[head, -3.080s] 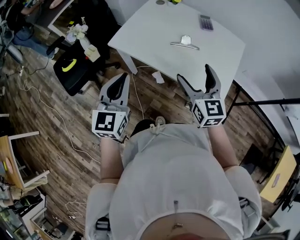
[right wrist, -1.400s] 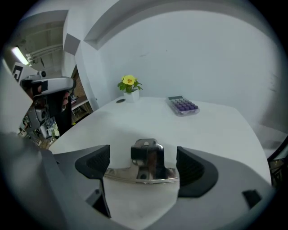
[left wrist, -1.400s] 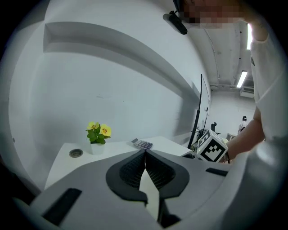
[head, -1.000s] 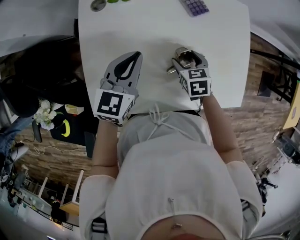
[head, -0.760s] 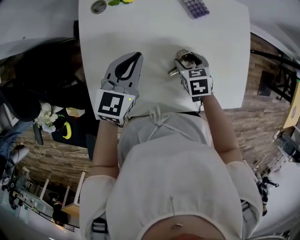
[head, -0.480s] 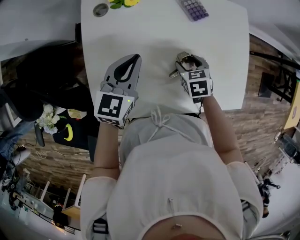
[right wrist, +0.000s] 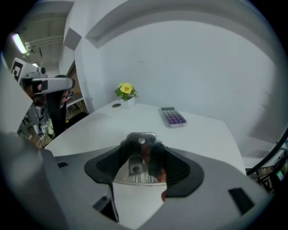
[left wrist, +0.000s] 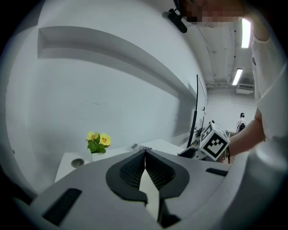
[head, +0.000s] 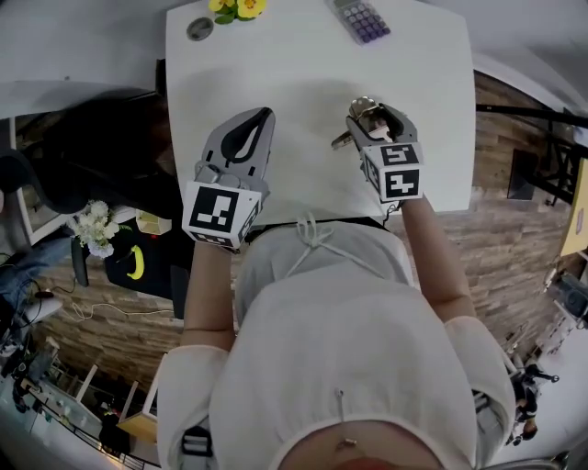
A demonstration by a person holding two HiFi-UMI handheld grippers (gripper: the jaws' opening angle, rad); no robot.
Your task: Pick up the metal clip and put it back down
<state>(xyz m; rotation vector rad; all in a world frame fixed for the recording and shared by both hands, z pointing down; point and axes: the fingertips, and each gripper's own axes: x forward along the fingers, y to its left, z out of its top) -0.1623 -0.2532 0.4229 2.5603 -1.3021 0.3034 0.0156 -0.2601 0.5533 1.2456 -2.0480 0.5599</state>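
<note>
The metal clip point(head: 359, 114) is a shiny chrome clip with a hole in its tab. My right gripper point(head: 372, 110) is shut on it over the near right part of the white table point(head: 303, 64). In the right gripper view the clip point(right wrist: 141, 157) fills the gap between the two dark pads, and its tab sticks out past my right gripper's point(right wrist: 142, 137) tips. One end of the clip's bar pokes out to the left. My left gripper point(head: 265, 116) hovers over the table to the left, shut with nothing in it; its point(left wrist: 145, 152) tips meet.
A purple-keyed calculator point(head: 358, 18) lies at the table's far side. A small pot of yellow flowers point(head: 234, 7) and a grey round disc point(head: 199, 28) sit at the far left corner. A black chair point(head: 83, 156) stands left of the table.
Three seconds ago both grippers hung in front of the table and the clip lay free. Over the last second the right jaws have closed in on the clip; the left gripper has barely moved.
</note>
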